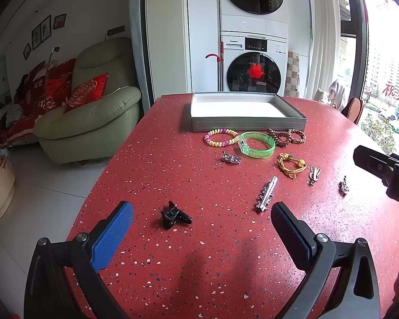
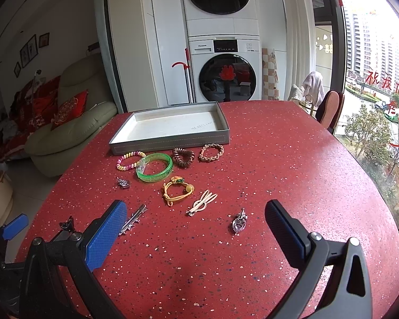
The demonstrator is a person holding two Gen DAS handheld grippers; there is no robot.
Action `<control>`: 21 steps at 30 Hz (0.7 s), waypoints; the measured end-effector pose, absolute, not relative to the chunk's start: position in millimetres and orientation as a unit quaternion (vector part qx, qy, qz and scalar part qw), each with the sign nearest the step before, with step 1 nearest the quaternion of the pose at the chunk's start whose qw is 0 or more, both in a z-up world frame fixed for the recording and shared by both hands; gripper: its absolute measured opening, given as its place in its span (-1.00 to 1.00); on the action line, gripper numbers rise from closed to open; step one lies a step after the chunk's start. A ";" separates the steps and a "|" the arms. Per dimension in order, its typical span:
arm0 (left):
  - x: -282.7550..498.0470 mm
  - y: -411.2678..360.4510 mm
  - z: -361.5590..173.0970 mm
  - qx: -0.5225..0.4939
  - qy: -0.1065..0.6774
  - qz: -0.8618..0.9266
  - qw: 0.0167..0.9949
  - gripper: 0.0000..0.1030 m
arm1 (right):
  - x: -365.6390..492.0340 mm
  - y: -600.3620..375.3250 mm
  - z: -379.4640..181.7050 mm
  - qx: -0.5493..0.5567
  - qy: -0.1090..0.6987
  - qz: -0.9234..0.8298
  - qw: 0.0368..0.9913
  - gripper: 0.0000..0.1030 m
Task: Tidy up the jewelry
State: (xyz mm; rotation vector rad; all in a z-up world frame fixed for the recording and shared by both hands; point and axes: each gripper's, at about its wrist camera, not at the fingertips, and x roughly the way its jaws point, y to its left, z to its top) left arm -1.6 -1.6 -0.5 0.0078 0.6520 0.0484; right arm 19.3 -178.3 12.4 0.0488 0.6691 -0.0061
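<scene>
Jewelry lies scattered on the red table (image 1: 146,159) in front of the grey tray (image 2: 170,141), which holds nothing. I see my left gripper (image 1: 202,223) and right gripper (image 2: 196,220) both spread apart, holding nothing.

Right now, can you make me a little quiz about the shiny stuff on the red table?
1. True or false: the grey tray already has jewelry in it.
2. Which piece lies closest in front of the left hand-held gripper? A) the green bangle B) the black claw clip C) the yellow cord bracelet
3. Fill in: both the left and the right hand-held gripper are ____ and holding nothing.

Key: 1. False, the tray looks empty and every piece lies on the table. 2. B. 3. Open.
</scene>
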 end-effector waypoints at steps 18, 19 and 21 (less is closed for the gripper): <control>-2.8 -4.1 -2.6 0.006 0.320 0.022 0.947 1.00 | 19.5 -177.9 12.6 0.024 0.329 -0.003 0.944 1.00; -2.4 -4.6 -2.3 0.007 0.320 0.022 0.947 1.00 | 19.4 -177.7 12.5 0.023 0.329 -0.003 0.944 1.00; -2.5 -5.3 -2.5 0.008 0.320 0.021 0.947 1.00 | 19.5 -177.8 12.7 0.023 0.328 -0.002 0.944 1.00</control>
